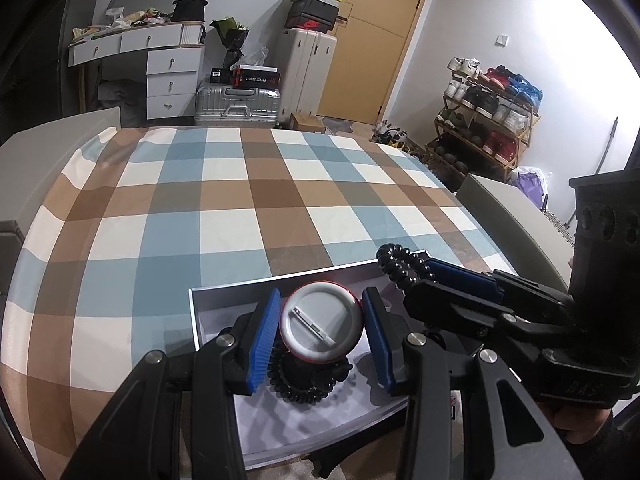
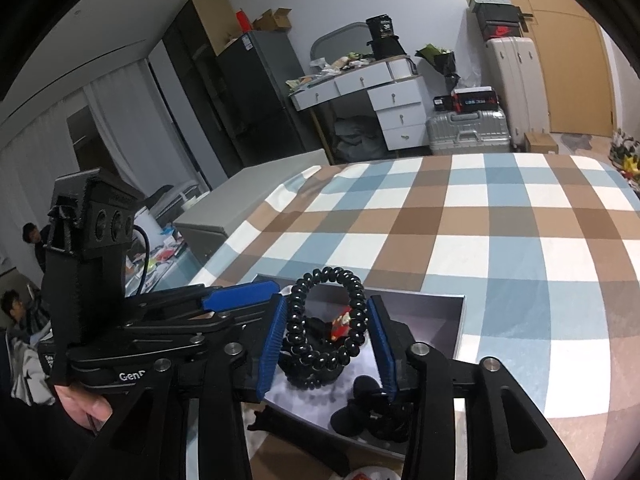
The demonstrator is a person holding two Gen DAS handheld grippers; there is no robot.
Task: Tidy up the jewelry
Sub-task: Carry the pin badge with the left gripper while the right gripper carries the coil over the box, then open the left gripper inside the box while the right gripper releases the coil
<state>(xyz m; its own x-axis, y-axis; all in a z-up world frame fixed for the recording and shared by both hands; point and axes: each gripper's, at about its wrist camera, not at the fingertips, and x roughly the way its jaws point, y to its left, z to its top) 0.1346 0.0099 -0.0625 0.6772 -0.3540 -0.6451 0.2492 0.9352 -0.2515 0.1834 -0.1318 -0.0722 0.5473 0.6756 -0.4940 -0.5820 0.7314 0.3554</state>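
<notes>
Nearest the lens, left gripper (image 1: 322, 330): blue pads clamped on a round white pin badge with a red rim (image 1: 321, 326), back face up, clasp bar running from 10 to 4 o'clock. Below it, shallow grey tray (image 1: 224, 285) with more dark beads inside. At 2 o'clock, right gripper (image 2: 330, 334) closed on a black bead bracelet (image 2: 328, 320), loop standing upright, long axis toward 12 o'clock. Both grippers over the tray, near each other. Probably lowering comes next; free checked tablecloth (image 1: 224, 200) toward 12 o'clock, tray walls close at 9.
</notes>
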